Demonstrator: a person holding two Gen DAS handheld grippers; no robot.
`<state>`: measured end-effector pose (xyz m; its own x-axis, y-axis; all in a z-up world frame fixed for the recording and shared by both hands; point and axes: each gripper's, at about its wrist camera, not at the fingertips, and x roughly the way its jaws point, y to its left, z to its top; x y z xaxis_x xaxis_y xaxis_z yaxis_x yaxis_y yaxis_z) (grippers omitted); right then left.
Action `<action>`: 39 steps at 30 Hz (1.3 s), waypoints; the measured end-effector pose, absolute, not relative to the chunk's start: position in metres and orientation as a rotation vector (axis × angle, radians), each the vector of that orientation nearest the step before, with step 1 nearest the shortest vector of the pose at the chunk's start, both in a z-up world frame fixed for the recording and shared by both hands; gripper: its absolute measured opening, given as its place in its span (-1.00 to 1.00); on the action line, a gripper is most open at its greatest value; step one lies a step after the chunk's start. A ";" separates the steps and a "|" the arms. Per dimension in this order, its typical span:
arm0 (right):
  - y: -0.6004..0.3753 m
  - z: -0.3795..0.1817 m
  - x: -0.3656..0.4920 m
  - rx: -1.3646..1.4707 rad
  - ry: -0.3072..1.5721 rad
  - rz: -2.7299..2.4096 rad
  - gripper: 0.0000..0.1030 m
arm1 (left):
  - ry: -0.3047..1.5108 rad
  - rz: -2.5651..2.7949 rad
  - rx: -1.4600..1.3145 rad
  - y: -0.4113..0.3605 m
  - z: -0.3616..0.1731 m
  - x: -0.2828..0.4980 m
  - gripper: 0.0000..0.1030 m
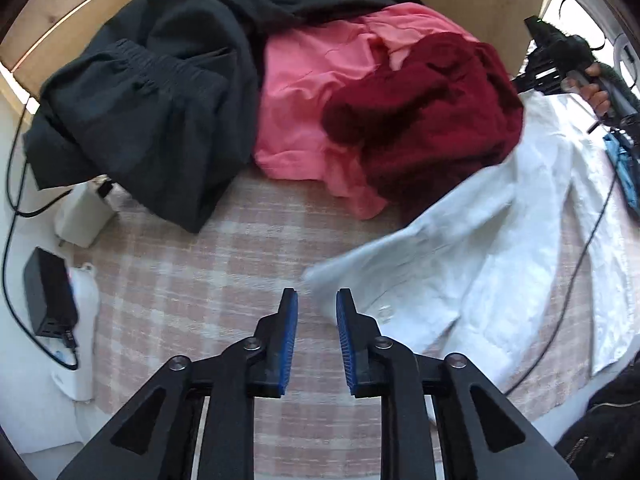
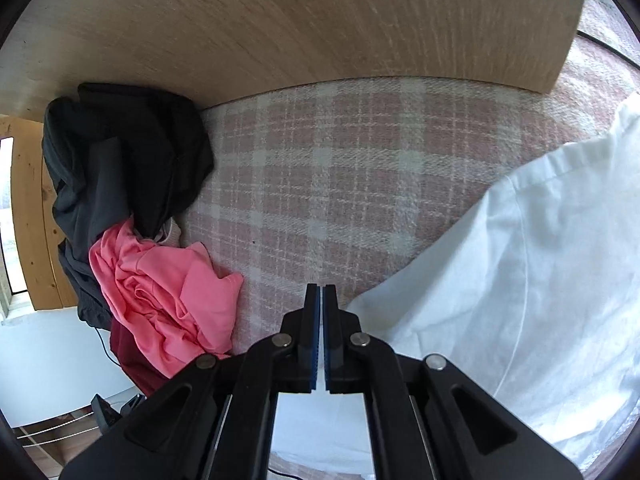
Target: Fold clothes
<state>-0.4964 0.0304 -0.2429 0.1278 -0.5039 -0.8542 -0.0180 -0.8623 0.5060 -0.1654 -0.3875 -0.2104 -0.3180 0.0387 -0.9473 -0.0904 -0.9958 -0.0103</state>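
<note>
Clothes lie on a checked pink and cream blanket [image 1: 208,280]. The left gripper [image 1: 317,300] hangs over the blanket with its blue pads a little way apart and nothing between them. No earlier picture shows how it got that way. A white shirt [image 1: 500,248] lies just to the right of its tips and runs up and away to the right; its near edge looks blurred. Ahead of the gripper sits a pile: a dark red sweater [image 1: 432,120] on top of a pink top [image 1: 312,104], with black clothes [image 1: 152,112] to the left of them.

Far off to the right, a hand [image 1: 596,92] holds the right gripper's black handle. In the right wrist view the right gripper [image 2: 321,292] has its pads pressed together, and no cloth shows between them. The white shirt [image 2: 540,260] lies close on its right side. The pink top [image 2: 168,292] and the black clothes [image 2: 128,160] are off to its left.

A wooden board [image 2: 300,24] stands behind the blanket. To the left of the left gripper, past the blanket's edge, lie a black box [image 1: 48,292] with a black wire [image 1: 12,208] and a white box [image 1: 82,220]. No words can be read on anything.
</note>
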 end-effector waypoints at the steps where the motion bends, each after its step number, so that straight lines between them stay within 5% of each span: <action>1: 0.030 -0.239 -0.498 2.028 -0.505 -1.789 -0.95 | 0.036 2.489 -1.795 -0.393 -0.206 -0.161 -0.63; 11: 0.037 -0.175 -0.467 1.830 -0.625 -1.754 -0.78 | -0.178 2.265 -1.791 -0.357 -0.203 -0.117 -0.32; 19: 0.041 -0.148 -0.368 1.763 -0.418 -1.789 -0.68 | -0.511 2.190 -1.813 -0.356 -0.198 -0.079 -0.24; 21: 0.052 -0.146 -0.348 1.745 -0.372 -1.836 -0.47 | -0.559 2.177 -1.804 -0.351 -0.202 -0.077 -0.16; 28: 0.081 -0.172 -0.317 1.779 -0.432 -1.882 -0.38 | -0.768 2.162 -1.784 -0.342 -0.234 -0.103 -0.30; 30: 0.083 -0.170 -0.312 1.776 -0.403 -1.893 -0.37 | -0.742 2.209 -1.793 -0.336 -0.228 -0.109 -1.00; 39: 0.069 -0.186 -0.304 1.815 -0.361 -1.836 -0.37 | -0.077 2.637 -1.525 -0.308 -0.145 -0.082 -0.97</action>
